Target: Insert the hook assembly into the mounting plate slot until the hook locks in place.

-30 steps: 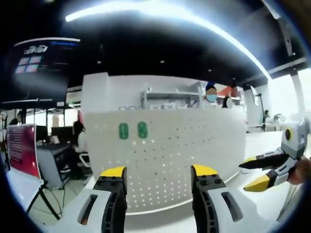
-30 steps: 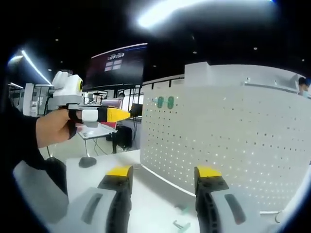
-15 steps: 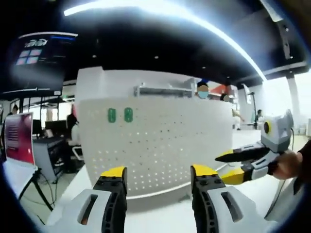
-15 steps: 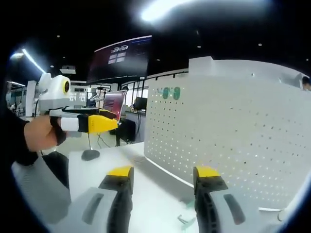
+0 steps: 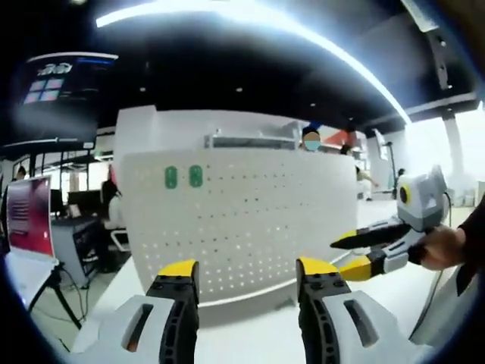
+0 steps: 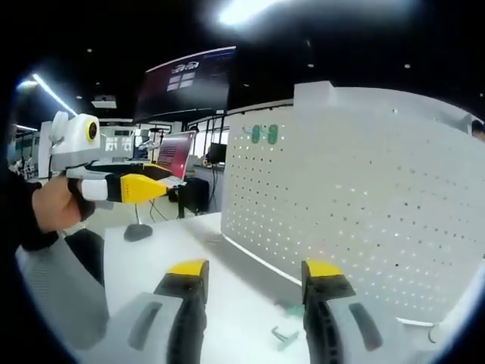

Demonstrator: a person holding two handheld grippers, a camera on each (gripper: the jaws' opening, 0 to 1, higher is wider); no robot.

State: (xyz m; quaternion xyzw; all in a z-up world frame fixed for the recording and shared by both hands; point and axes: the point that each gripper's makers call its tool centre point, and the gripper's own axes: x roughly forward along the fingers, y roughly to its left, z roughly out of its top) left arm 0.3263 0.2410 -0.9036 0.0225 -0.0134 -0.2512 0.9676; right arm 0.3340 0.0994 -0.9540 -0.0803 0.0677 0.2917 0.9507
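My pegboard (image 5: 250,220) looked matt white metal — perforated; tabletop (image 6: 174,243) smooth white; jaw tips yellow plastic.

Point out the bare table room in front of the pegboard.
The white table is bare between the pegboard foot and the left tongs. Small green hooks lie by the right tongs, near the board's base.

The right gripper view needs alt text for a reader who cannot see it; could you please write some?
The right gripper, jaws open and empty, faces a white perforated board standing on a white table, with two green pieces near its top corner. The left gripper, in a person's hand, reaches in from the left.
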